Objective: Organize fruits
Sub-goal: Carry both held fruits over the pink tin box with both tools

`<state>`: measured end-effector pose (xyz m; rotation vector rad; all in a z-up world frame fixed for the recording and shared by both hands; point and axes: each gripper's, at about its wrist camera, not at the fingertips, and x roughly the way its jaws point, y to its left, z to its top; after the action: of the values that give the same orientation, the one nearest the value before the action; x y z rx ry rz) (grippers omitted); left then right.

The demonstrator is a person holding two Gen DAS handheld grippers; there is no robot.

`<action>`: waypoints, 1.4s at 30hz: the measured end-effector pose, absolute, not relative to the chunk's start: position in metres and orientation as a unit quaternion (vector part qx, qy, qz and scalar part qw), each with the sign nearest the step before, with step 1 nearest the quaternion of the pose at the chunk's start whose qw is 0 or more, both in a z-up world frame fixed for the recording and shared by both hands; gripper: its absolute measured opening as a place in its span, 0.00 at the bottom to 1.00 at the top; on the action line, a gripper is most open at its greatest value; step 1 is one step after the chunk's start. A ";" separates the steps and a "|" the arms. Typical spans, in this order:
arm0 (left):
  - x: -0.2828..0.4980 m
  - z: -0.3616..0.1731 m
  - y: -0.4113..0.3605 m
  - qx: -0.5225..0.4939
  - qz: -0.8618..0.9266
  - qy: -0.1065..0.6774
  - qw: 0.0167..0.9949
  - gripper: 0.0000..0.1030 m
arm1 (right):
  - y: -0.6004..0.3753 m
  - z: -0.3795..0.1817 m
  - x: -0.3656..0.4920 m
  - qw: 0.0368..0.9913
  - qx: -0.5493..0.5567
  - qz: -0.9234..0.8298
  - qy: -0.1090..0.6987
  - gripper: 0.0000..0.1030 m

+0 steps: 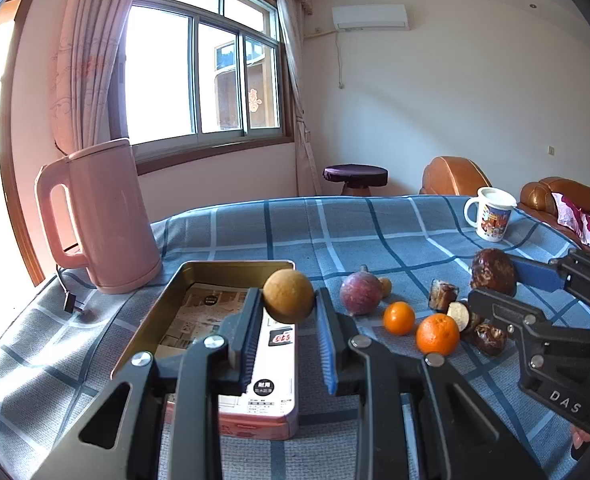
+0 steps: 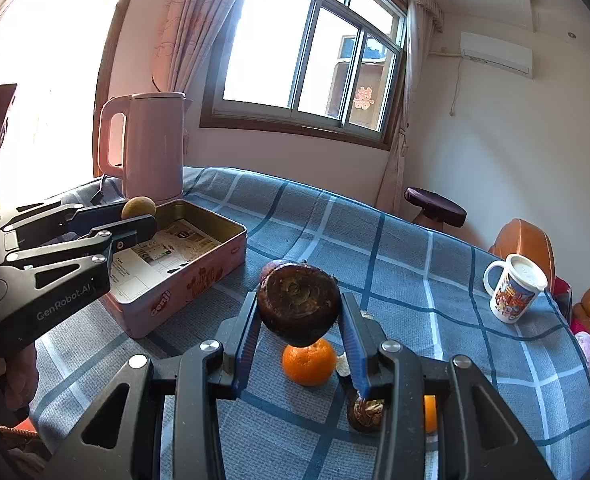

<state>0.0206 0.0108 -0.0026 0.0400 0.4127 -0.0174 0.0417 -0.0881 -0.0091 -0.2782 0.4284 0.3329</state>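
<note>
Both hand-held grippers clamped round fruit, left [image 1: 289, 312] on the tan fruit [image 1: 288, 296], right [image 2: 299, 332] on the dark fruit [image 2: 298, 303]; either risked rolling free short of the tin [image 2: 199, 276].

We're in a home living room: pink curtains [image 1: 87, 60] at a sliding window [image 1: 199, 72], wall air conditioner [image 1: 370, 17], brown leather sofa [image 1: 455, 176], checked cloth [image 1: 335, 232] over the bench, pink kettle [image 1: 103, 216].

sunlit window [image 1: 199, 76], pink curtain [image 1: 83, 60], white walls [image 1: 455, 100], leather sofa [image 1: 455, 176]
</note>
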 end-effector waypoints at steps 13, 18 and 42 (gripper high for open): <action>0.041 0.000 0.040 0.000 0.006 0.226 0.974 0.27 | -0.073 0.032 0.043 0.942 -0.139 0.206 0.227 0.40; 0.042 0.003 0.045 -0.002 0.007 0.223 0.975 0.27 | -0.064 0.046 0.047 0.940 -0.152 0.210 0.223 0.40; 0.096 -0.002 0.103 -0.011 0.058 0.270 0.961 0.27 | 0.010 0.001 0.132 0.919 -0.163 0.265 0.242 0.40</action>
<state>0.0961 0.1028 -0.0020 -0.0229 0.5479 0.1176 0.1322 0.0096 0.0014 -0.3341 0.4978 0.5445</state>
